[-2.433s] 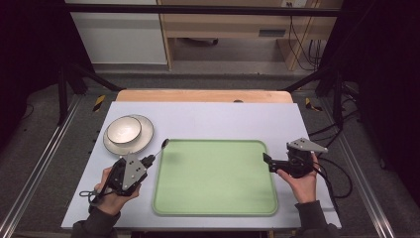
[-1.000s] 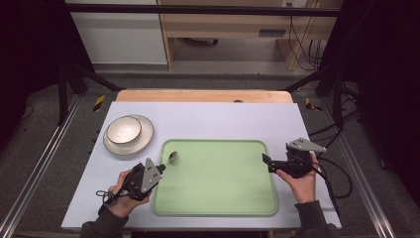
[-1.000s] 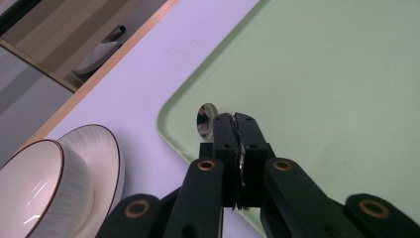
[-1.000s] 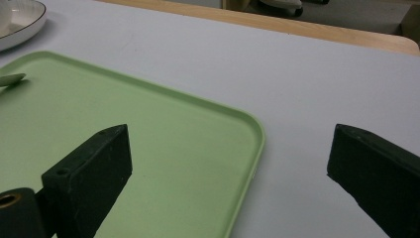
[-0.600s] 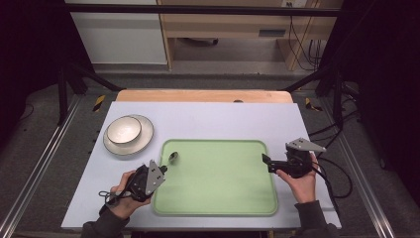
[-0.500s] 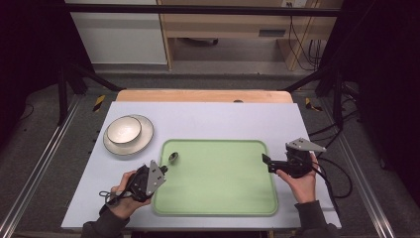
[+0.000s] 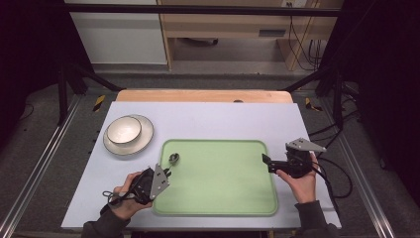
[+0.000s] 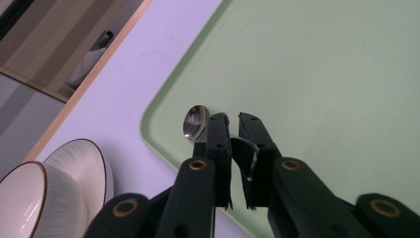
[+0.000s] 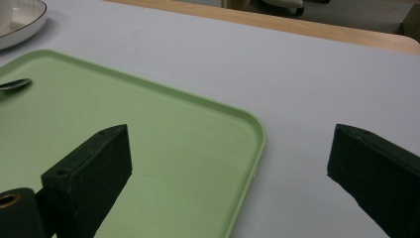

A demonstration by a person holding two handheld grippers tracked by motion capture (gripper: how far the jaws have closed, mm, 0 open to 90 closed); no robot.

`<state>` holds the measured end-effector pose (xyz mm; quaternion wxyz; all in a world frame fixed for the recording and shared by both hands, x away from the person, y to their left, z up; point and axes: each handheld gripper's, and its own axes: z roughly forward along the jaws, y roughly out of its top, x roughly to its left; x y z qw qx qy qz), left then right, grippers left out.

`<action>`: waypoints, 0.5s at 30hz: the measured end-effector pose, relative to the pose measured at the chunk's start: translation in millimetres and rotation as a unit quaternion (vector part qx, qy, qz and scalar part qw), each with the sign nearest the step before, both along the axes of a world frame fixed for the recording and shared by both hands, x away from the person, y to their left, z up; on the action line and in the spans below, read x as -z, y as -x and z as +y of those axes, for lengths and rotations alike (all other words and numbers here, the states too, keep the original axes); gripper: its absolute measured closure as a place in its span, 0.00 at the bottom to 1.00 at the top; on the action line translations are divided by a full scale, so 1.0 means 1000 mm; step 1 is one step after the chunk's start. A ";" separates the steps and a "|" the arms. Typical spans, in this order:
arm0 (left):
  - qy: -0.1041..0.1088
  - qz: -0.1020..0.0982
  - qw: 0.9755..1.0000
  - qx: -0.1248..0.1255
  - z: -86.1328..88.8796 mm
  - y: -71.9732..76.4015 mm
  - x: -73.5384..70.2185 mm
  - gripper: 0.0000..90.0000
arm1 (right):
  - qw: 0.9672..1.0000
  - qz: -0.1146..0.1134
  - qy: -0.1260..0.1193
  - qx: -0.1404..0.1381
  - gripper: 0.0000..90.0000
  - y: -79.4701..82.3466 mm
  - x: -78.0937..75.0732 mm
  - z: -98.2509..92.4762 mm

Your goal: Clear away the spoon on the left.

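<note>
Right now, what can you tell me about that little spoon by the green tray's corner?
The spoon looks like shiny metal, small, with an oval bowl that mirrors the room. Its bowl sits over the green tray near the far left corner. The handle runs back between the left gripper jaws, which have just been opening slightly.

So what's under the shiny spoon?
The green tray lies under the spoon. The left gripper covers the spoon's handle, so the part beneath it is hidden.

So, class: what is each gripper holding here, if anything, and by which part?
The left gripper has a metal spoon by its handle between jaws that have just been opening, its bowl over the green tray. The right gripper is open and holds nothing.
</note>
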<state>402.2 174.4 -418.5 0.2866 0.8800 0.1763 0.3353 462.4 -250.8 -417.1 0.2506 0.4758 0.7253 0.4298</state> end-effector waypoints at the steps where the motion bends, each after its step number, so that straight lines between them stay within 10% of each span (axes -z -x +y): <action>1: 0.000 0.001 1.000 0.002 0.000 0.000 0.000 0.91 | 1.000 0.000 0.000 0.000 0.04 0.000 0.000 0.000; 15: -0.013 0.014 1.000 0.019 -0.003 0.001 0.004 0.87 | 1.000 -0.001 0.002 -0.001 0.04 0.000 0.000 -0.001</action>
